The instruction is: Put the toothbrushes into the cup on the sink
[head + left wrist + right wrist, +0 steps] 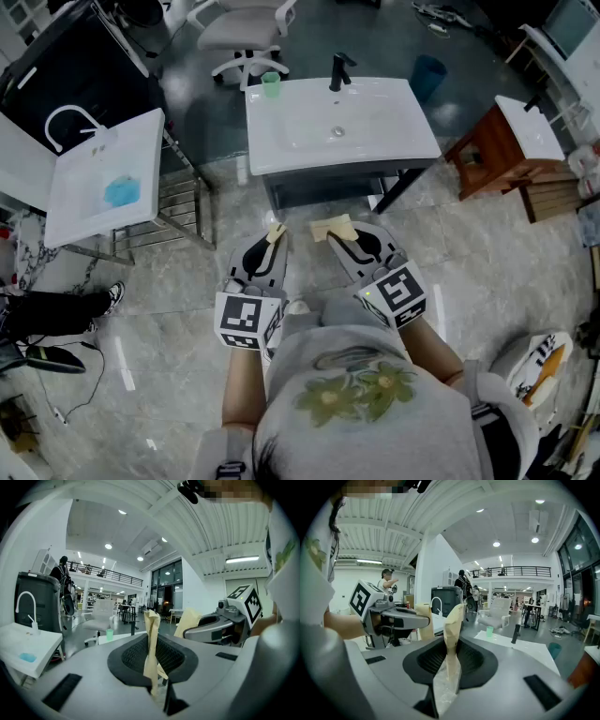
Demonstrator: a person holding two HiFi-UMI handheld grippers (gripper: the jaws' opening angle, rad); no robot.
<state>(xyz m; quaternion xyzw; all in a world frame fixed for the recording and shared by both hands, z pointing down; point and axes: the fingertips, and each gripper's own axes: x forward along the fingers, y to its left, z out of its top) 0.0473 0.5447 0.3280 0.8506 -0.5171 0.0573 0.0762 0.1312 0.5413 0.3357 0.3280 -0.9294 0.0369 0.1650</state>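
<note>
**Two wrapped toothbrushes gripped, cup well ahead**

The grey floor point(169, 319) fills most of the head view. The white sink point(375, 131) lies at upper centre, with a black tap point(339, 70) at its far edge. A second sink point(94, 187) stands at the left of the frame and carries no cup.

At lower centre the left gripper point(271, 244) and the right gripper point(340, 237) are held side by side, near each other but not touching, and both are well short of the sink. Each has its fingers clenched on the lower part of a tan paper packet. I take these to be the left toothbrush point(151, 648) and the right toothbrush point(452, 644), still in their wrappers.

The small green cup point(271, 84) stands at the sink's upper-left corner, close to the rim.

The risks seem to lie in that corner spot and in the wrappers:
- A light cup so near the edge could tip or slide off if a gripper or packet nudges it.
- The paper looks limp above the grip, so a tip may bend and catch the cup's lip instead of dropping in.
- With both grippers reaching for one narrow mouth, they could knock together.
- A pinch on loose wrapper may let the brush slip.
</note>
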